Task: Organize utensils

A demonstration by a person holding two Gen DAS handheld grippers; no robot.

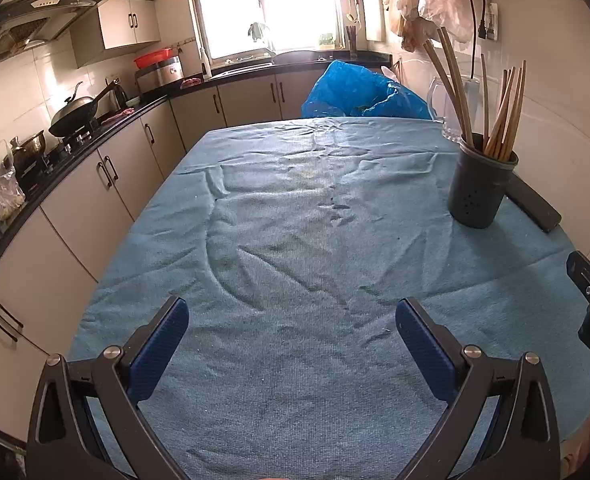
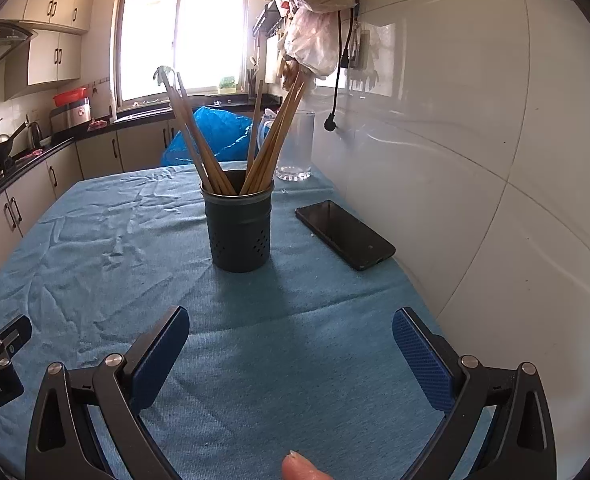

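We hold our left gripper and right gripper spread wide, empty, over bare blue cloth, the chopstick holder upright ahead beside the phone near the wall-side edge.

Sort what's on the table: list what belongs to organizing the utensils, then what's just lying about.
Belongs to the job:
- chopsticks, standing in the holder
- dark utensil holder

Just lying about:
- black phone, flat beside the holder
- clear glass jug behind it
- blue plastic bag at the table's far end
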